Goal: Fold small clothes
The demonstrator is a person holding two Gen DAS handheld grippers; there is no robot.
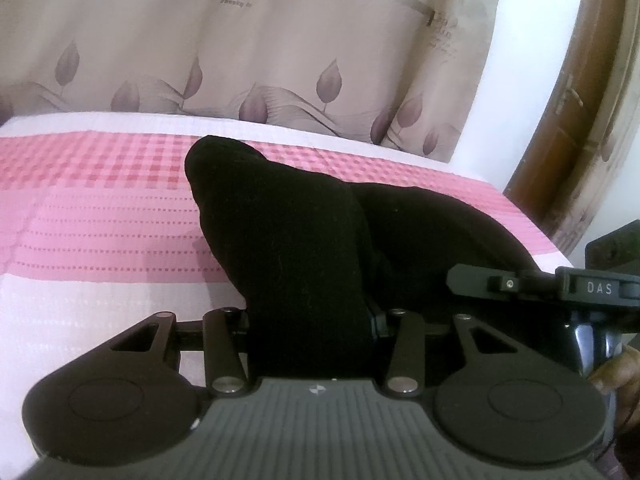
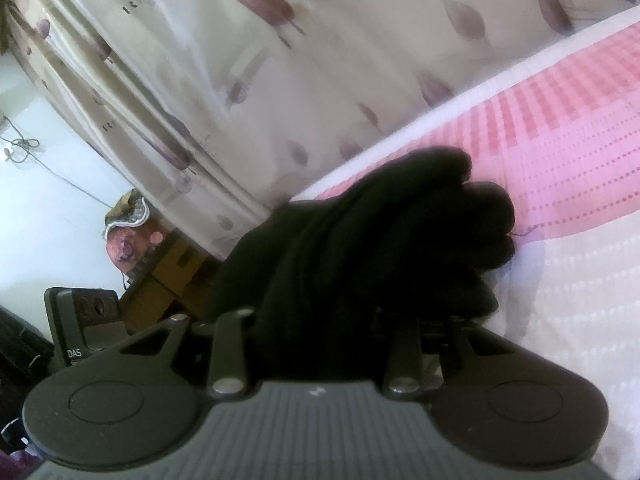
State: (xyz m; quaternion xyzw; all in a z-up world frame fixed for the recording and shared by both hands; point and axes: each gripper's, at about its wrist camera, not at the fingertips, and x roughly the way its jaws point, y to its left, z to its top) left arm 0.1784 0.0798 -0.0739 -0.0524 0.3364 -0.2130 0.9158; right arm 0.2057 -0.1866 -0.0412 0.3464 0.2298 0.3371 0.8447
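A small black garment (image 1: 288, 240) is bunched up over the pink and white bed cover (image 1: 100, 208). In the left wrist view it fills the gap between the jaws of my left gripper (image 1: 312, 320), which is shut on it, and it hides the fingertips. The cloth runs on to the right toward my right gripper (image 1: 560, 288), which sits close beside the left one. In the right wrist view the same black garment (image 2: 380, 232) is gathered in thick folds in my right gripper (image 2: 320, 320), also shut on it. The left gripper's body (image 2: 84, 320) shows at the left edge.
A beige curtain with purple leaf print (image 1: 240, 48) hangs behind the bed. A brown wooden door frame (image 1: 580, 120) stands at the right. Past the bed's end there is a wooden piece of furniture (image 2: 168, 280) with a flowered cloth (image 2: 128, 240) on it. A person's hand (image 1: 616, 372) holds the right gripper's handle.
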